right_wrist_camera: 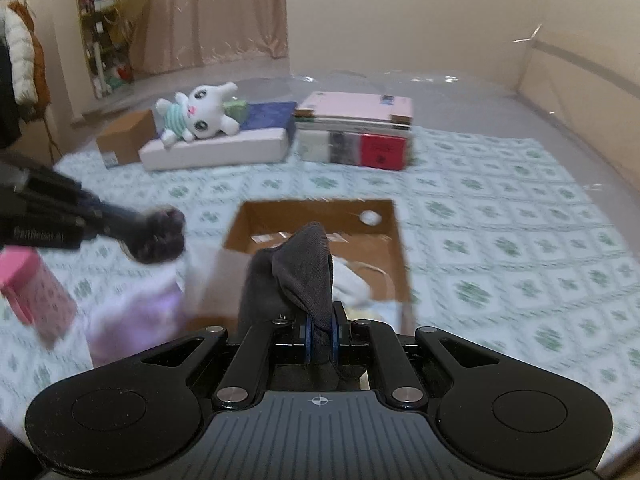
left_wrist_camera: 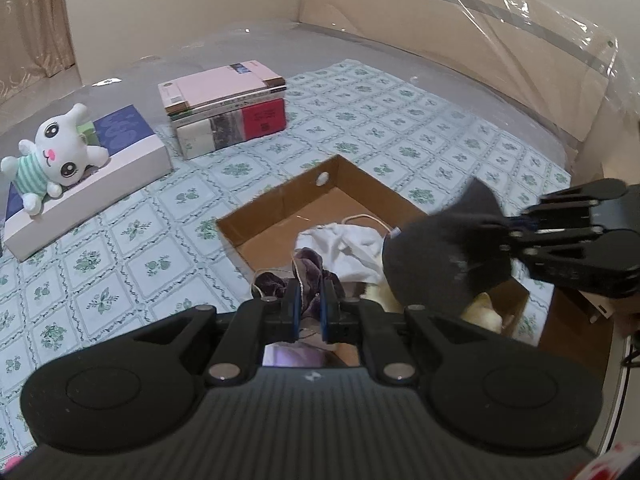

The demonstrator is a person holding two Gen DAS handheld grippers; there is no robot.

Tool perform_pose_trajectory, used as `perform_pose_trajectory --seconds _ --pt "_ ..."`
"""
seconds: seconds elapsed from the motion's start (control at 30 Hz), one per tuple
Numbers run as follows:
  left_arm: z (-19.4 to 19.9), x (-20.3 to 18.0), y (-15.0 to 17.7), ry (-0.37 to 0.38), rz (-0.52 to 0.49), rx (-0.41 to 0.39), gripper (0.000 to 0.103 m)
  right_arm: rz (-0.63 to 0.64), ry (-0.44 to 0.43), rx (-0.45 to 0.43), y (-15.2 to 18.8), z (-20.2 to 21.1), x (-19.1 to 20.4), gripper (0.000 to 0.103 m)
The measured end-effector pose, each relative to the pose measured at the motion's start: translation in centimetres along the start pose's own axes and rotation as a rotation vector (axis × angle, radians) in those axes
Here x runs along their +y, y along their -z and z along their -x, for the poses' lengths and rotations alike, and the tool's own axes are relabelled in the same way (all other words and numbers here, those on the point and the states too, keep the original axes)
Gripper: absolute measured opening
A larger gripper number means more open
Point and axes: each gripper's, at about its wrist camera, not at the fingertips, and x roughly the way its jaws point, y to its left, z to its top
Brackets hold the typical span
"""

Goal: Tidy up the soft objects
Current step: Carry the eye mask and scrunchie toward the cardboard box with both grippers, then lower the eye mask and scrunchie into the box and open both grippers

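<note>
**Both hands full over the box, and a couple of ways this could go sideways**

Going left to right. Far left on the bed there's a plush bunny (left_wrist_camera: 50,156) lying on a flat white box (left_wrist_camera: 86,178), then a stack of books (left_wrist_camera: 228,108) next to it. None of that is being touched.

The left hand-held gripper (left_wrist_camera: 310,304) has its 2 fingers pressed together on a scrunched purple velvet cloth (left_wrist_camera: 306,276). From the right wrist view that bundle hangs beside the box's left edge, over the bed, not over the opening. There's also a pale lilac cloth (right_wrist_camera: 136,312) and a pink box (right_wrist_camera: 36,292) lying under it, both blurry.

In the middle is the open cardboard box (left_wrist_camera: 280,200), already holding a white cloth (left_wrist_camera: 348,246) with a cord, and something yellowish near the front that I can't identify.

On the right, the right hand-held gripper (right_wrist_camera: 320,336) is pinching a dark grey sock (right_wrist_camera: 296,276), which dangles above the box's near end.

What could go wrong, as I see it:
- If the velvet cloth gets let go where it is, it probably lands on the bed, not in the box.
- The sock is floppy and near the front wall, so it could drape over the rim.
- The 2 hand-held grippers are close, so they might bump each other.
- The cord could snag a finger that reaches in low.
</note>
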Motion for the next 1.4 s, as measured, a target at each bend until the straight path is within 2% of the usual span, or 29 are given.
perform_pose_trajectory --seconds 0.1,0.17,0.33,0.43,0.83,1.03,1.07,1.1,1.17,1.4 --pt "-0.2 1.1 -0.2 -0.009 0.018 -0.006 0.008 0.001 -0.024 -0.031 -1.5 -2.5 1.3 0.009" --pt "-0.4 1.8 -0.3 -0.012 0.023 -0.007 0.008 0.022 -0.045 -0.012 -2.1 -4.5 2.4 0.009" --pt "-1.4 3.2 -0.3 -0.019 0.039 -0.001 0.008 0.038 -0.093 0.099 -1.8 -10.1 3.9 0.009" --pt "-2.3 4.3 -0.4 -0.026 0.038 0.014 0.008 0.063 -0.078 0.151 -1.3 -12.5 4.4 0.009" --pt "-5.0 6.9 -0.8 -0.012 0.060 0.030 0.008 0.191 -0.068 0.302 1.3 -18.4 5.3 0.009" --pt "-4.6 6.8 -0.3 -0.017 0.066 0.038 0.008 0.152 -0.080 0.250 0.6 -16.6 4.1 0.012" --pt "-4.4 6.7 -0.2 -0.017 0.066 0.038 0.008 0.148 -0.077 0.231 0.4 -16.0 4.1 0.021" --pt "-4.3 6.5 -0.1 -0.018 0.066 0.038 0.008 0.145 -0.075 0.212 0.3 -15.2 4.0 0.040" --pt "-3.8 6.1 0.1 -0.018 0.065 0.038 0.008 0.146 -0.076 0.169 0.2 -13.2 3.7 0.053" --pt "-1.6 3.2 0.8 0.001 0.064 0.025 0.008 0.100 -0.036 0.078 0.7 -5.9 2.6 0.054"
